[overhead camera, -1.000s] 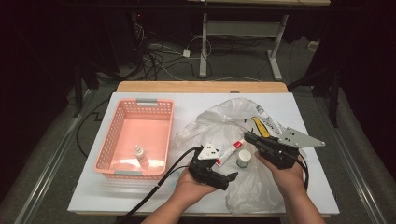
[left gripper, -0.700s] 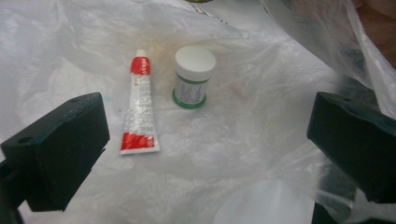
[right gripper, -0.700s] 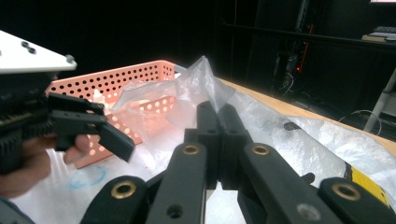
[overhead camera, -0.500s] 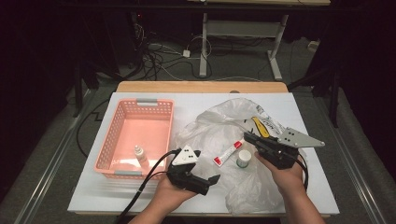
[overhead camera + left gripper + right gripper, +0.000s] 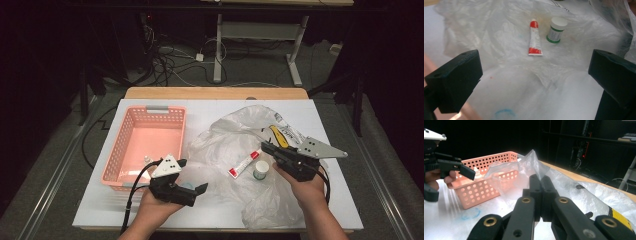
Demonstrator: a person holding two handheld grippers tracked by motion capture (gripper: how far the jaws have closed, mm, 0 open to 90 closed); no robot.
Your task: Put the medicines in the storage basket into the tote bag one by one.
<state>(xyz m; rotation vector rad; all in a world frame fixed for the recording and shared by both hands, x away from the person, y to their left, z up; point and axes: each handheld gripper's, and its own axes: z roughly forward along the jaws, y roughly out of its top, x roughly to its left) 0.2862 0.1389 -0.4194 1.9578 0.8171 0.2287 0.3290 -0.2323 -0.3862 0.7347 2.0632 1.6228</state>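
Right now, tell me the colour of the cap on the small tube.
Red; the tube itself is white with a red band at its flat end. The left gripper view shows it best.

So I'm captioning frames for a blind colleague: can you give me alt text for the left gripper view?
Two open black jaws frame a red-and-white squeeze tube and a small white-capped jar with a green label, lying side by side on a crumpled clear plastic bag spread over a white table.

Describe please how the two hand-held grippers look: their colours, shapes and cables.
Both are black, pistol-like tools with two blocky black jaws. The left gripper and the right gripper each carry a grey three-cornered plate with small dark dots on top. A black cable trails from each. The right gripper's arms show brass-coloured rivets. No sleeves are visible.
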